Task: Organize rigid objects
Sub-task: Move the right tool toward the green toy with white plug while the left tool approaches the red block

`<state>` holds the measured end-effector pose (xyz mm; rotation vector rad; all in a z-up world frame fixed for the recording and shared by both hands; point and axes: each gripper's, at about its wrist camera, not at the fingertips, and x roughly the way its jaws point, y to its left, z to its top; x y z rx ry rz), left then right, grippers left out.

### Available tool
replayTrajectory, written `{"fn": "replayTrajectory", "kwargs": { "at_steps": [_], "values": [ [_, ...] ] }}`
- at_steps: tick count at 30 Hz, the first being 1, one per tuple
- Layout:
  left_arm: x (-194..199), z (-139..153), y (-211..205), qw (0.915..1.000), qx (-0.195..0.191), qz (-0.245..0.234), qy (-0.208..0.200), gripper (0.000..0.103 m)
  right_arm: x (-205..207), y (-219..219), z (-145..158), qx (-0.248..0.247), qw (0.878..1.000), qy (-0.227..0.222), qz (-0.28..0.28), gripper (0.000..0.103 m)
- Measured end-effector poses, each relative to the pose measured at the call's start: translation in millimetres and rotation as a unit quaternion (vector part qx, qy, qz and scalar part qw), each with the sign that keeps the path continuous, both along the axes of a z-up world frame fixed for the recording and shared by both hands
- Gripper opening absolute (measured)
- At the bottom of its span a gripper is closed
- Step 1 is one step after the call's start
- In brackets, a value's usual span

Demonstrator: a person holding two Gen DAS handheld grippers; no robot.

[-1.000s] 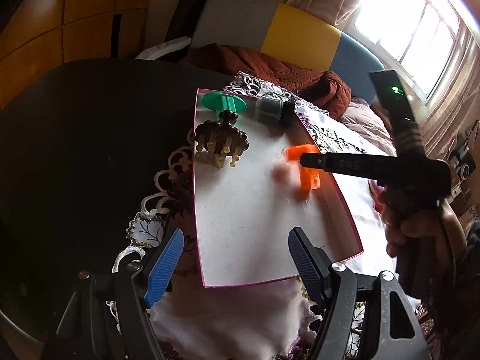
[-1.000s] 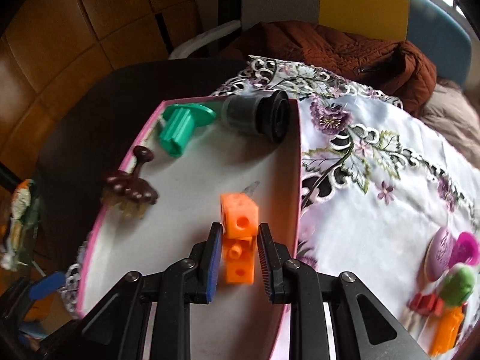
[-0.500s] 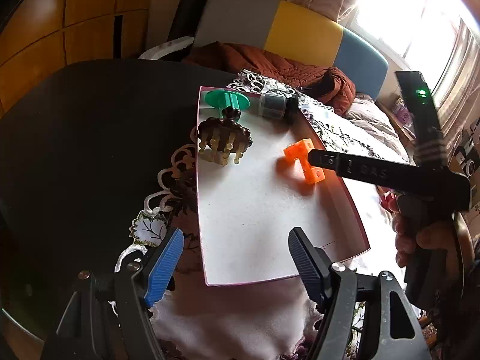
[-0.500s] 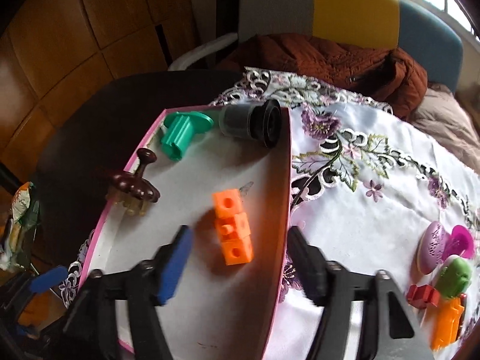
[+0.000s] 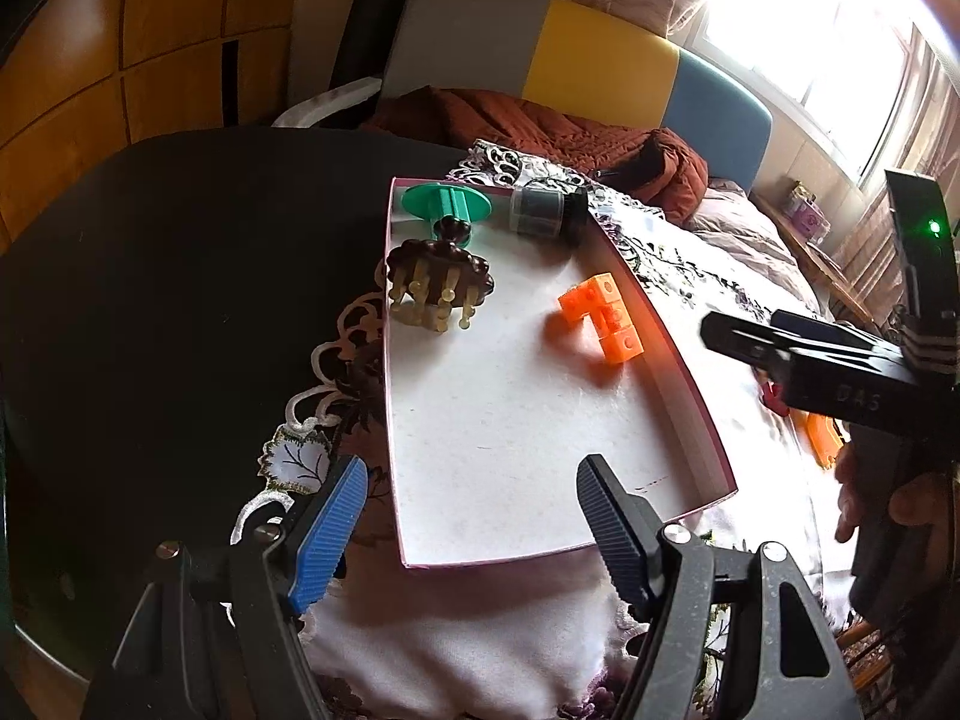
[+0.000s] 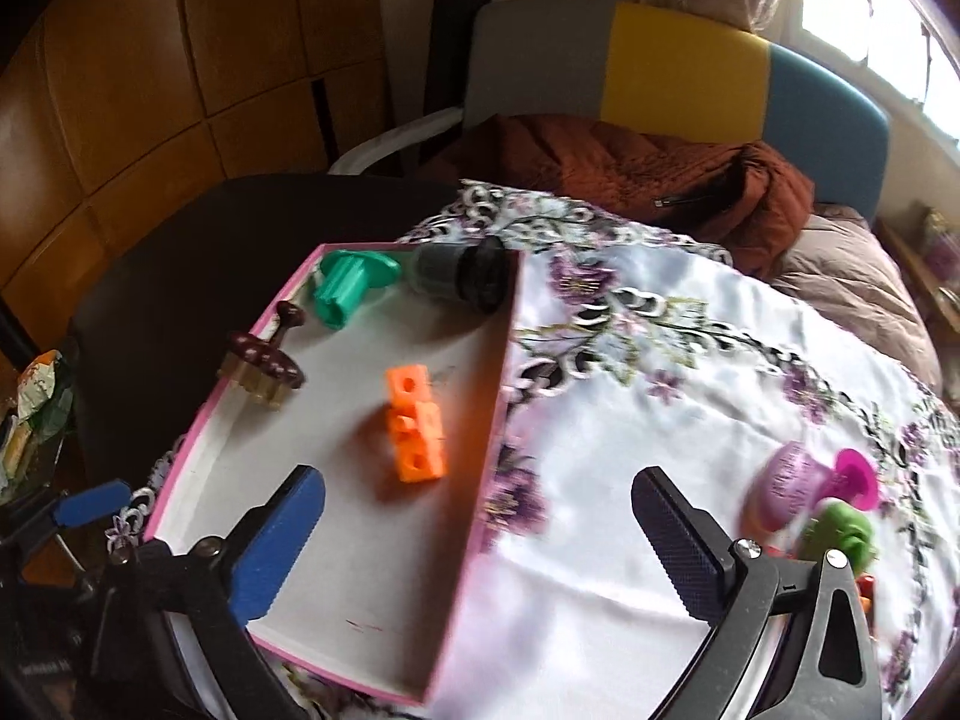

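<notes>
On floral cloth (image 6: 660, 420), pink tray (image 6: 480, 450) holds orange blocks (image 6: 414, 432), green stamp (image 6: 345, 288), dark cylinder (image 6: 462, 279).

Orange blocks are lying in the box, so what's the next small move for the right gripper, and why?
Probably swing the right gripper, its jaws opening and empty, toward the toys on the tablecloth. The orange blocks already lie loose in the box, while those toys sit outside it.

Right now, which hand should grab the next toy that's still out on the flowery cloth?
Probably the right. The right gripper is opening with nothing between its fingers, and the purple toy and green toy lie just beside it. The left gripper hangs at the pink tray's near end, farther away.
</notes>
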<state>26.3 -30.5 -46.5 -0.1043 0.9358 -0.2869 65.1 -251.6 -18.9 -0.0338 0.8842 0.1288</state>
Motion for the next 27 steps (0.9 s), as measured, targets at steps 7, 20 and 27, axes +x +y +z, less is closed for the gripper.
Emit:
{"fn": "replayTrajectory", "kwargs": {
  "at_steps": [7,20,27],
  "values": [
    [-3,4,-7,0.9999,0.006,-0.011,-0.007,0.073,-13,-54,7,-0.013,0.998,-0.008,-0.054,0.103],
    [-6,15,-34,0.9982,0.019,-0.052,-0.023,0.073,-36,-200,13,-0.015,0.972,-0.027,-0.234,0.103],
    [-2,28,-64,0.9948,0.011,-0.097,-0.031,0.073,-60,-268,6,0.073,0.926,-0.038,-0.368,0.103]
  ]
}}
